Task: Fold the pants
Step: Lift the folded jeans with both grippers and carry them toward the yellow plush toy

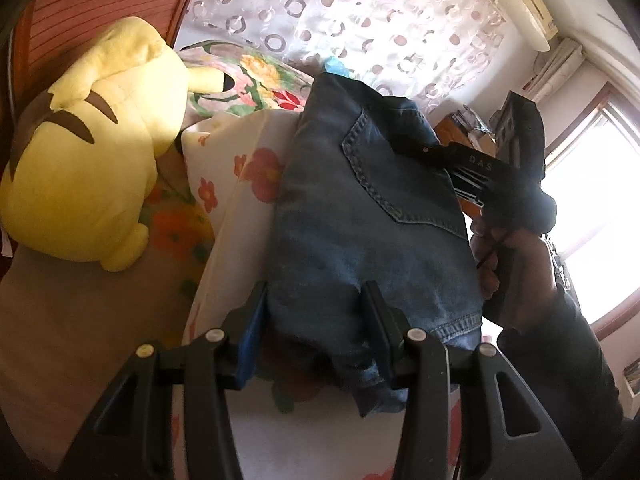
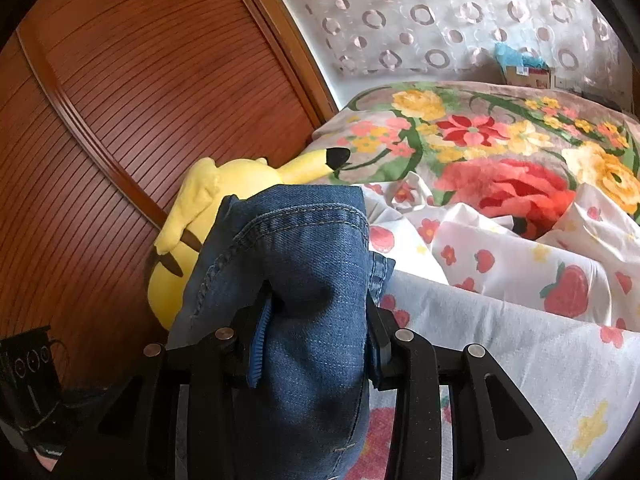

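Note:
The blue jeans (image 1: 360, 216) are held up off the bed, back pocket facing the left wrist camera. My left gripper (image 1: 316, 320) is shut on their lower edge, cloth bunched between the jaws. My right gripper (image 1: 436, 152) grips the jeans' far upper side in the left wrist view, held by a hand. In the right wrist view my right gripper (image 2: 316, 320) is shut on a thick fold of the jeans (image 2: 304, 280), which drape over and between the jaws and hide the fingertips.
A yellow plush toy (image 1: 88, 152) lies on the bed at the left, against a wooden headboard (image 2: 120, 100). A white strawberry-print sheet (image 2: 520, 280) and a floral blanket (image 2: 480, 140) cover the bed. A patterned curtain (image 1: 360, 12) hangs behind.

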Motion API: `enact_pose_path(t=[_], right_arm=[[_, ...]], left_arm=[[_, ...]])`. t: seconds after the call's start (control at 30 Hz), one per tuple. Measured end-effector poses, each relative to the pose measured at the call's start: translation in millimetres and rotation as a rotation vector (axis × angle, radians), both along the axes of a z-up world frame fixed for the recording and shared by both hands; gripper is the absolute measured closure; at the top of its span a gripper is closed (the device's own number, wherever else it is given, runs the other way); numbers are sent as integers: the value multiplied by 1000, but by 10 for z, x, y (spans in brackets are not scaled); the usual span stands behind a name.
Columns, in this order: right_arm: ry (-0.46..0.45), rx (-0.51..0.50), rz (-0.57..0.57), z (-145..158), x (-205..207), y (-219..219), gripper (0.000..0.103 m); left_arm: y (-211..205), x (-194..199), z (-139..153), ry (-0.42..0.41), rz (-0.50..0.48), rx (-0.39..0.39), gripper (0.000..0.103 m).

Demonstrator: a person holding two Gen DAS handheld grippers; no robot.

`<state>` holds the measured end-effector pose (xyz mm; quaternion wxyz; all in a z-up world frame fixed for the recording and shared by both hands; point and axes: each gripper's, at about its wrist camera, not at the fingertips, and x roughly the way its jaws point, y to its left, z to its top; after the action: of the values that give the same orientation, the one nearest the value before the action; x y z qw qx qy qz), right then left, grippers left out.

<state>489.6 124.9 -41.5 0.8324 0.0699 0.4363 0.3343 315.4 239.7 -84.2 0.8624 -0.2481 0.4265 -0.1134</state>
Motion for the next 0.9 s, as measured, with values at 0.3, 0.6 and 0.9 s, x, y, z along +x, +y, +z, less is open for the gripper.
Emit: enact_pose_path(t=[0.3, 0.6, 0.9], right_arm=[[-50, 87, 23, 300, -189, 43, 80], [-154, 136, 156, 992, -640, 662, 80], [-104, 287, 202, 1132, -556, 894, 81]], left_arm=[[-63, -133, 185, -78, -19, 21, 96], [294, -567, 682, -199, 48, 22, 97], [643, -704, 1161, -295, 108, 100, 97]])
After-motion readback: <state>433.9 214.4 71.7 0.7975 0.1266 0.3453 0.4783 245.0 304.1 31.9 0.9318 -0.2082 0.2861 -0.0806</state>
